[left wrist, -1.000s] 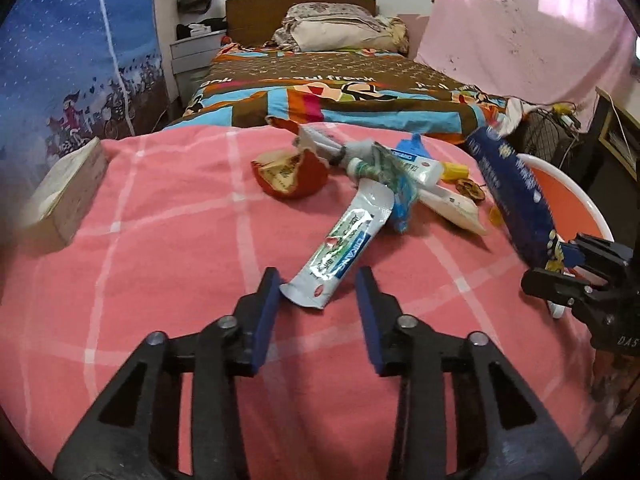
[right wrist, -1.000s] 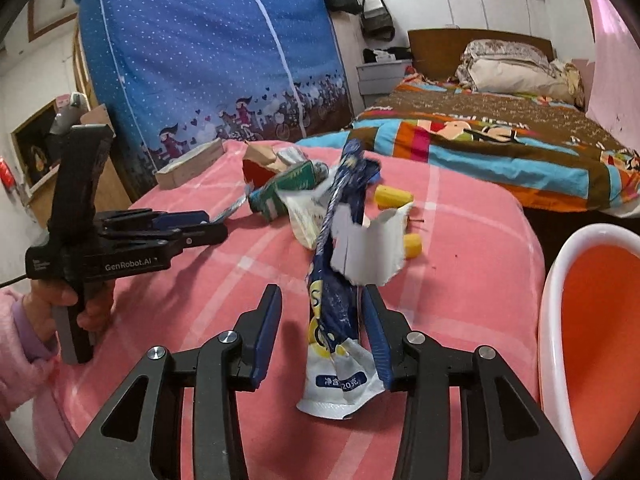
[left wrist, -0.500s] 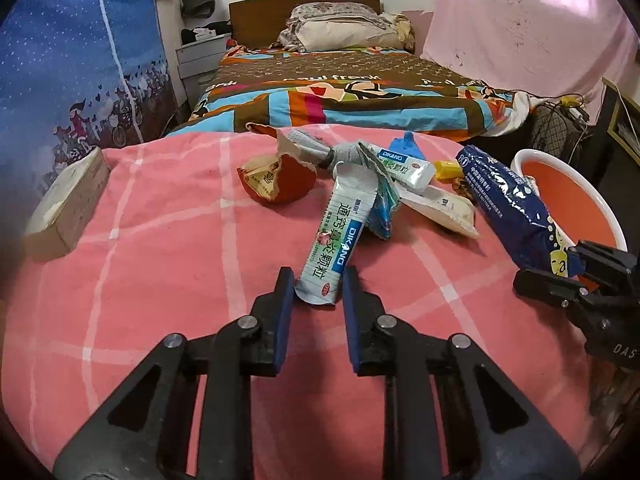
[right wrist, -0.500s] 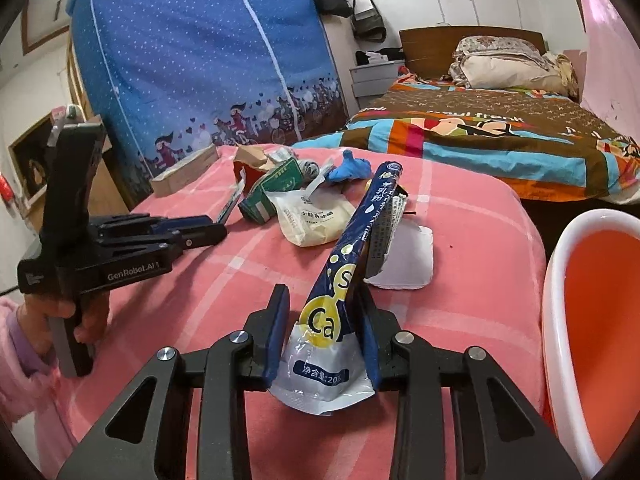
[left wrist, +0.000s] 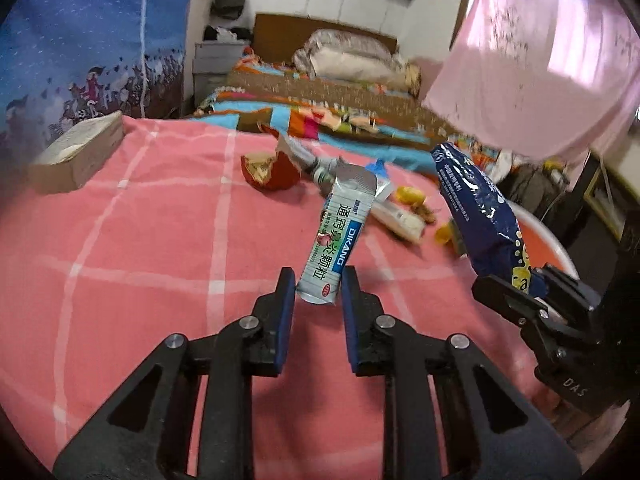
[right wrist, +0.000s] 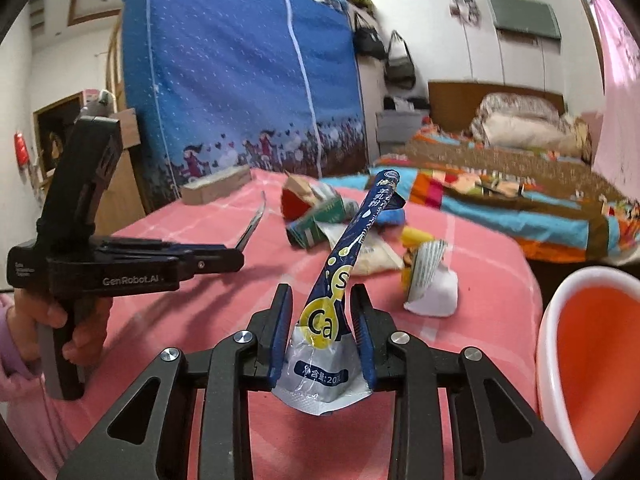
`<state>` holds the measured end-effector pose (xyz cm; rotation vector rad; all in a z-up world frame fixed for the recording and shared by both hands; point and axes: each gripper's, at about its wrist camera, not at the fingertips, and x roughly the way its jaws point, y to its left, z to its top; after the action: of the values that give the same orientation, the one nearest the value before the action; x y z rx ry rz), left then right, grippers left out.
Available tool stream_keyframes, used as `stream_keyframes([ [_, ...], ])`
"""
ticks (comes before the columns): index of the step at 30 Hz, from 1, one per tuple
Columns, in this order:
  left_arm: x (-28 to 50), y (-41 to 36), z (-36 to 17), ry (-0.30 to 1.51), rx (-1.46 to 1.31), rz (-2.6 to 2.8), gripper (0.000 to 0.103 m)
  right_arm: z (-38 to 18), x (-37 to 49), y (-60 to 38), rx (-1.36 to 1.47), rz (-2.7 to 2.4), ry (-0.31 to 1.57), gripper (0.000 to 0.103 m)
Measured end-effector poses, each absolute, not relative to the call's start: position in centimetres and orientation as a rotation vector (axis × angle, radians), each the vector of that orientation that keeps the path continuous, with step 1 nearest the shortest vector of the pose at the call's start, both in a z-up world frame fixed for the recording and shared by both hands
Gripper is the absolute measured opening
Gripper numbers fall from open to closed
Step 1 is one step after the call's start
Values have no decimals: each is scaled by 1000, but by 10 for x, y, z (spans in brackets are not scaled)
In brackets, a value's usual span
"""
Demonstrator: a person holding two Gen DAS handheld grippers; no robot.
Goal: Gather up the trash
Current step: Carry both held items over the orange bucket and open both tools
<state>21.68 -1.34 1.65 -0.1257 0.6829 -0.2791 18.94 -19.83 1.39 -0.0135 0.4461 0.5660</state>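
"DIKANG" on the sachet (left wrist: 339,240); "GenRobot.AI" on the left tongs (right wrist: 240,258).

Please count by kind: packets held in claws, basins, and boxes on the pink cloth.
Packets in claws: 2, a white-and-green foil sachet in the left claw and a dark blue foil sachet in the right claw, whose jaws are closing.
Basins: 1, an orange plastic basin.
Boxes: 1, a flat beige cardboard box.
Total: 4

Both tools (left wrist: 318,292) (right wrist: 322,312) clamped, right jaws closing further.
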Motion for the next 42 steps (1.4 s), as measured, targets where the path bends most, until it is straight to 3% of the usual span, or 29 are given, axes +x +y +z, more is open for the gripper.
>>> stream_keyframes([
  [13, 176, -73, 64, 374, -146, -349, 27, 64, 152, -255, 51, 421, 68, 28],
  [23, 169, -141, 104, 233, -83, -483, 27, 74, 143, -324, 149, 242, -14, 28],
  [30, 180, -192, 101, 315, -47, -594, 27, 66, 149, -368, 229, 138, 45, 29],
  [42, 221, -246, 65, 605, -52, -639, 27, 44, 167, -412, 323, 47, 239, 30],
])
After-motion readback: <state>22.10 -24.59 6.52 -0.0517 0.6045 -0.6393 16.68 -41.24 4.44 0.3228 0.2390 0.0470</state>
